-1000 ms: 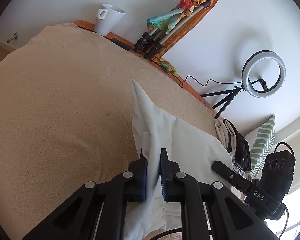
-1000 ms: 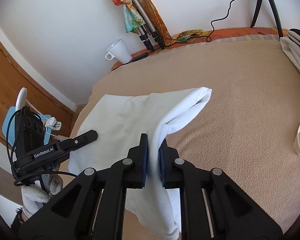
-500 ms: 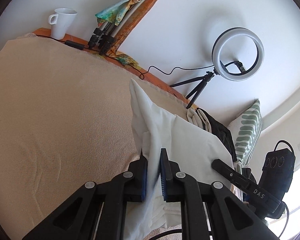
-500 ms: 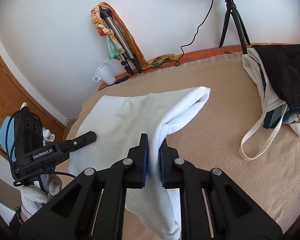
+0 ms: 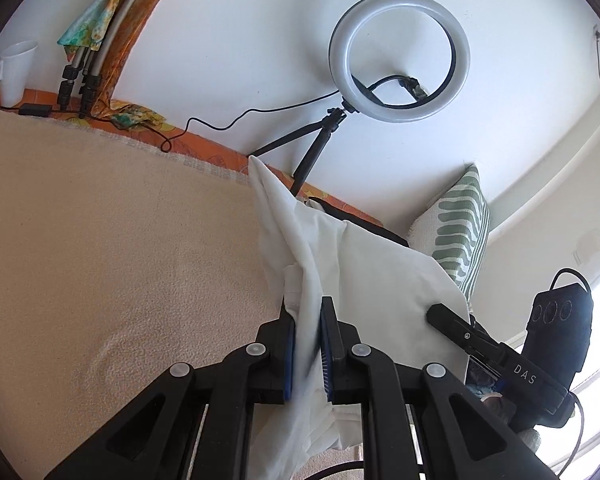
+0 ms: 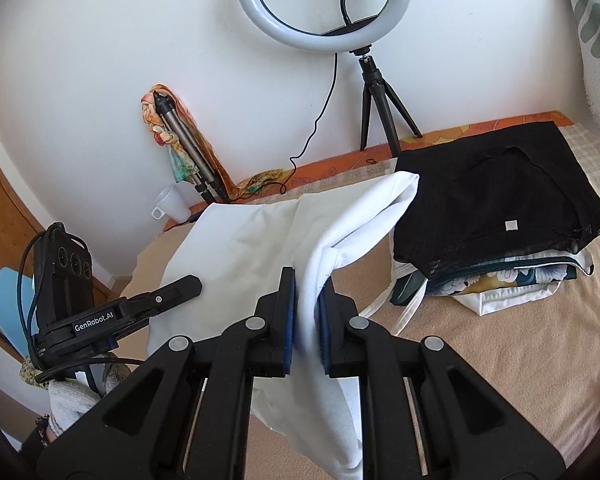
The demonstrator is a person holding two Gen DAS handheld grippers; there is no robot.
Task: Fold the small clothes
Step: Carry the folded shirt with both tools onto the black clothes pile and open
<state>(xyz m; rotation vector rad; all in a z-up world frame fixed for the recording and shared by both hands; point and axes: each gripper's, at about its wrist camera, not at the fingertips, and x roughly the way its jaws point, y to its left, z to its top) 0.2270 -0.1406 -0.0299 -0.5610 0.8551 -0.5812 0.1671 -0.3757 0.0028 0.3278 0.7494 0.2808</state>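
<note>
Both grippers pinching the white cloth (image 6: 260, 240) now: left gripper (image 5: 307, 344) clamped on one bunched edge, right gripper (image 6: 306, 328) clamped on the other, the cloth held up off the tan bed cover (image 5: 100, 248), just left of the pile of folded clothes (image 6: 500, 208), ring light (image 6: 324, 4) far behind

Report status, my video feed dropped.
Left gripper and right gripper both shut on white cloth, lifted over the bed. Clothes pile close right.
</note>
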